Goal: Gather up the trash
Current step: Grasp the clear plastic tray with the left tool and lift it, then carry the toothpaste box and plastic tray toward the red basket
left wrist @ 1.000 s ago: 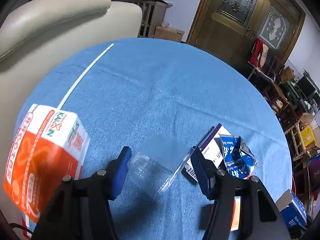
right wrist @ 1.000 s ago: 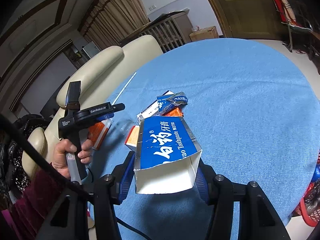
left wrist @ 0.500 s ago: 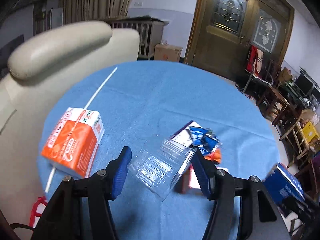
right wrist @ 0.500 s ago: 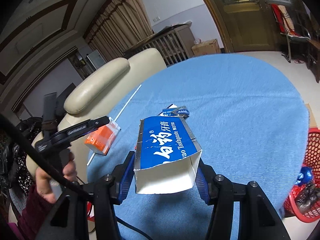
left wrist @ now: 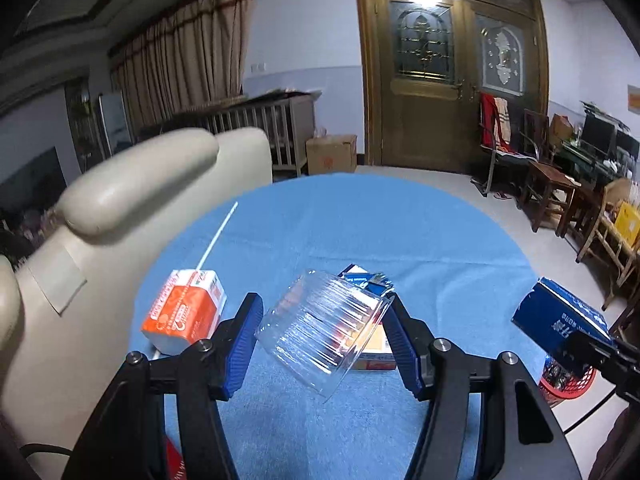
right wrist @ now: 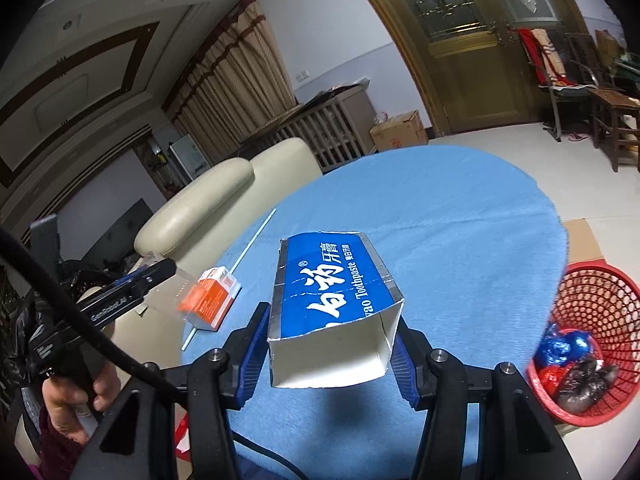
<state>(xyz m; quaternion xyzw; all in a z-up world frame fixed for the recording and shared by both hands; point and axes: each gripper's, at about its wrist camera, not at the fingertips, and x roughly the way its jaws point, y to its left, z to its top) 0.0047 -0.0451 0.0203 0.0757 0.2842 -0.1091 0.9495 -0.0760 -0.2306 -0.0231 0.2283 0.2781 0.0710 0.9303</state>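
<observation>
My left gripper [left wrist: 324, 320] is shut on a clear plastic container [left wrist: 320, 328], held tilted above the round blue table [left wrist: 400, 232]. My right gripper [right wrist: 330, 334] is shut on a blue toothpaste box [right wrist: 328, 292], open end toward the camera, above the table's near side; the box also shows in the left wrist view [left wrist: 560, 320]. A red mesh trash basket [right wrist: 596, 312] with wrappers inside stands on the floor right of the table. A small pile of blue and white packaging [left wrist: 368, 280] lies on the table behind the clear container.
An orange and white tissue pack [left wrist: 184, 312] lies at the table's left edge beside a long white stick [left wrist: 218, 236]. A cream leather armchair [left wrist: 132, 200] stands left of the table. Wooden chairs [left wrist: 548, 188] and a door are at the back right.
Both grippers have risen and drawn back from the table with their loads. The red basket has come fully into the right wrist view.
</observation>
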